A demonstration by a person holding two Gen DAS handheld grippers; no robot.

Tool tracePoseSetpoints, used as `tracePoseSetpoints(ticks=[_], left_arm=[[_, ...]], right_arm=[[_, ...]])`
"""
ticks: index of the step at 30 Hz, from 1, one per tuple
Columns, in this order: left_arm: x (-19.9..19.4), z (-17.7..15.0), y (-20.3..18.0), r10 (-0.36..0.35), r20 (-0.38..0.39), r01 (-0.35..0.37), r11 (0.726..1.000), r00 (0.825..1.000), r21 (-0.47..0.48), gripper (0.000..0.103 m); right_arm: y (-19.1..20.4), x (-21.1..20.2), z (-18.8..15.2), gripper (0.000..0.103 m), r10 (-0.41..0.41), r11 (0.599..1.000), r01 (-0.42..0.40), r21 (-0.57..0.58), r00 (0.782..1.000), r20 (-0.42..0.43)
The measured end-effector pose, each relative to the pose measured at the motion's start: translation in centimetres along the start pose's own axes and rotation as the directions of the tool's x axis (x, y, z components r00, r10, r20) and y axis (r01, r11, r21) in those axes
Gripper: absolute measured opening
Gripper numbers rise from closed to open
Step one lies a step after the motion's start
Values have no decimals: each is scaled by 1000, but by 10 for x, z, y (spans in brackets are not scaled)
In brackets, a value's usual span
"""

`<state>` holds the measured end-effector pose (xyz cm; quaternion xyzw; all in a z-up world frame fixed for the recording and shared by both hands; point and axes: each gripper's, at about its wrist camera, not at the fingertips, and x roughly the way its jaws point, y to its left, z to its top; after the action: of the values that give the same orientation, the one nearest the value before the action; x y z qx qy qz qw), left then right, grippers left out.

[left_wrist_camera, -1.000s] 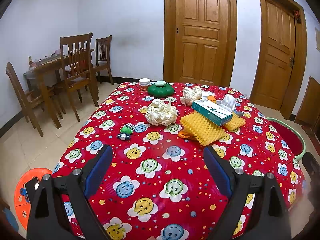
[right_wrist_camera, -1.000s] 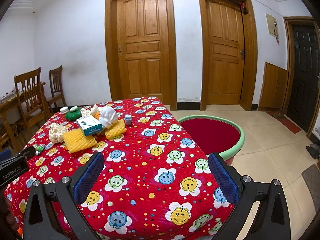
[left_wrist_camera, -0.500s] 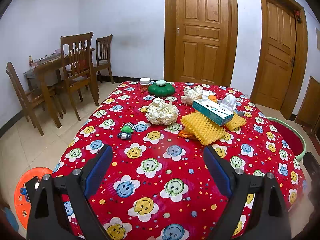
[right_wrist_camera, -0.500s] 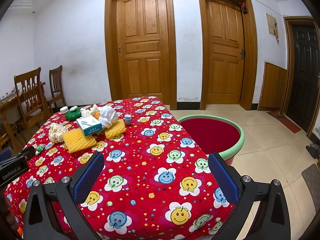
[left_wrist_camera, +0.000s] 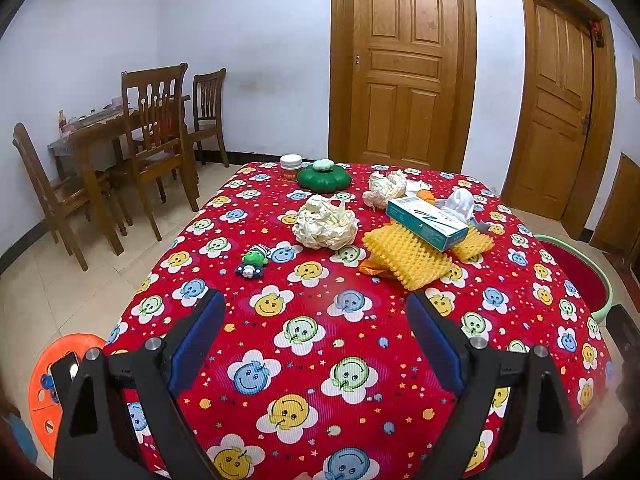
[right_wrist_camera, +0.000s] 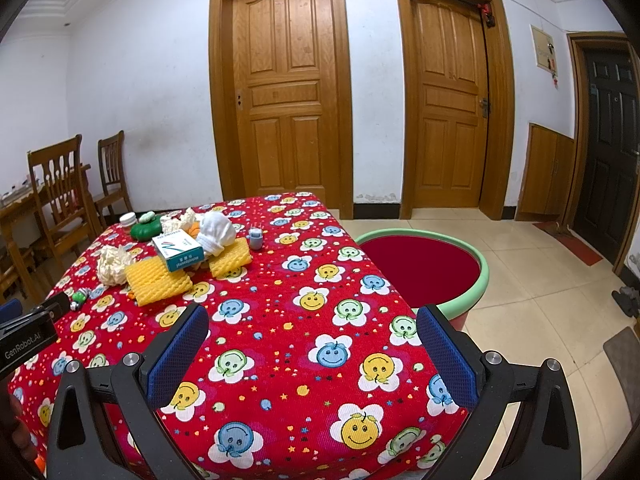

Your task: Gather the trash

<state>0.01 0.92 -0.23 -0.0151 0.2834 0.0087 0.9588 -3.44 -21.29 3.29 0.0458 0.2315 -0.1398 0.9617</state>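
Left wrist view shows the left gripper (left_wrist_camera: 316,316) hanging over the near part of the table (left_wrist_camera: 304,360), jaws wide apart and empty, with the trash well ahead of it: a big paper ball (left_wrist_camera: 325,224), a smaller paper wad (left_wrist_camera: 383,189), two yellow foam sheets (left_wrist_camera: 408,256) and a box (left_wrist_camera: 426,222) lying across them. The right gripper (right_wrist_camera: 312,334) is likewise spread with nothing between its pads, and the red tub (right_wrist_camera: 428,264) stands on the floor just beside the table's right edge — probably the place for the trash. The step in hand looks like a first reach. The paper ball is the likely pick: it stands free and will squash, so close low on its middle. Steer clear of the toy (left_wrist_camera: 253,262) and the green dish (left_wrist_camera: 324,176), which do not look like trash.
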Motion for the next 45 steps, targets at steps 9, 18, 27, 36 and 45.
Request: tracePoseSetpoints(ticks=[9, 18, 27, 36, 45], left_arm=[[0, 0, 0, 0, -1, 0, 1000, 1000, 0, 92], [0, 0, 0, 0, 0, 0, 1000, 1000, -1, 92], [2, 9, 13, -3, 7, 3, 1000, 1000, -10, 92], [20, 42, 21, -31, -48, 30, 1000, 998, -3, 92], [71, 67, 29, -39, -109, 37, 999, 993, -25, 91]], right_arm=[[0, 1, 0, 103, 0, 1000, 0, 0, 1000, -1], [1, 1, 0, 103, 0, 1000, 0, 1, 1000, -3], [-4, 6, 3, 103, 2, 1000, -2, 12, 1000, -20], [-1, 25, 26, 103, 41, 999, -42, -9, 997, -63], [11, 76, 56, 103, 62, 998, -61, 10, 989, -131]])
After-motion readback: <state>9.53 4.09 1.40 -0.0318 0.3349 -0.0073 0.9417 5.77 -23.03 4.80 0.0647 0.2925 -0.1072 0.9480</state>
